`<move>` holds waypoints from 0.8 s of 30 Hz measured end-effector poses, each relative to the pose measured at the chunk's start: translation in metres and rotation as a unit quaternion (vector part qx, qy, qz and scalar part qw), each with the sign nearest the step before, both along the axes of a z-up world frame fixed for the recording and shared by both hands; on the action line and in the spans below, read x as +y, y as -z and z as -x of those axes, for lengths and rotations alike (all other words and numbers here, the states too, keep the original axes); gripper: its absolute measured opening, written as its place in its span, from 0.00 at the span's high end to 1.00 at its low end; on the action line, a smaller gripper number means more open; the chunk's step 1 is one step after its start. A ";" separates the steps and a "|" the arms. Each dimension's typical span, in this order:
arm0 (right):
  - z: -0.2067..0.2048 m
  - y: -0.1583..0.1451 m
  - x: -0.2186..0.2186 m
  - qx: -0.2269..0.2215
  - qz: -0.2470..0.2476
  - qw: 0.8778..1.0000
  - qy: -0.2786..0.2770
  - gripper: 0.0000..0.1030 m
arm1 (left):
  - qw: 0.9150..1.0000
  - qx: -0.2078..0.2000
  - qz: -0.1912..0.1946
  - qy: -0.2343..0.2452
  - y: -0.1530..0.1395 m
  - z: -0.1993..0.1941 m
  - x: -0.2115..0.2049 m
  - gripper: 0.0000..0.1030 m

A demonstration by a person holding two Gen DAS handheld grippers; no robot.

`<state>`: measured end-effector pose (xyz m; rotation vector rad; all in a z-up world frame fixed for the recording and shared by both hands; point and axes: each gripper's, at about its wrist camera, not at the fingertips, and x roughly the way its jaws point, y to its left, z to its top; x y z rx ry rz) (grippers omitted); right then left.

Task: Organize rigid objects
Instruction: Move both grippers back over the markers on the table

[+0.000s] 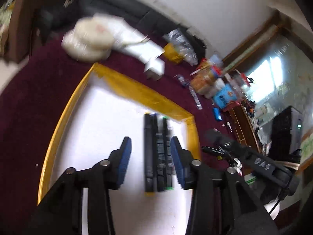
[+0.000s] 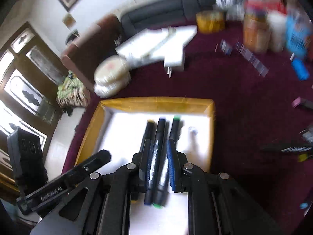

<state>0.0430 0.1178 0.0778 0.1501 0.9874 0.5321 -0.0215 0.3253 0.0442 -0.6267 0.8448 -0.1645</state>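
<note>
**Markers lined up on the white sheet, one in the right gripper's grip**

Three black plastic marker pens (image 1: pixel 158 154) lie side by side, touching, on a white sheet framed by yellow tape (image 1: pixel 144 95). Their end caps differ in colour: one yellowish, one blue, one green. In the right wrist view, a fourth black marker with a green cap (image 2: pixel 159 168) runs between the pads of the right gripper (image 2: pixel 158 162) above the others. The jaws are nearly shut, and the blue pads appear to press its barrel from both sides.

The markers look light, stiff and smooth. Round barrels would probably roll or slip under a glancing pinch, so the best hold is across the middle of the barrel, pads square to its length, well clear of the caps, which might pull off. They are not fragile, so a firm squeeze should do no harm.

The left gripper (image 1: pixel 150 156) stands about half open and holds nothing. Its blue pads straddle the row of three without touching it.

Beyond the tape frame, the dark maroon cloth (image 1: pixel 39 98) covers the table. At 11 o'clock in the left wrist view sits a round cream stack (image 1: pixel 88 41), blurred, with white boxes (image 1: pixel 140 47) beside it. A heap of coloured packets (image 1: pixel 213 80) lies at 2 o'clock.
</note>
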 end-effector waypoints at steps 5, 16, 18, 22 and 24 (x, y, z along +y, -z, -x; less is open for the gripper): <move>0.067 -0.062 -0.082 -0.191 0.014 0.978 0.079 0.12 | 0.994 -0.091 -0.055 0.032 -0.056 0.039 -0.053 0.34; 0.060 0.012 -0.319 -0.114 0.013 0.941 0.318 0.17 | 0.972 -0.071 -0.095 0.204 -0.035 0.039 -0.228 0.27; 0.061 0.029 -0.351 -0.097 -0.003 0.936 0.340 0.20 | 0.968 -0.053 -0.106 0.221 -0.024 0.036 -0.252 0.27; 0.063 0.054 -0.392 -0.081 -0.037 0.926 0.367 0.24 | 0.957 -0.033 -0.138 0.252 -0.007 0.031 -0.302 0.28; 0.063 0.063 -0.405 -0.064 -0.062 0.924 0.371 0.24 | 0.952 -0.037 -0.148 0.265 -0.006 0.026 -0.317 0.28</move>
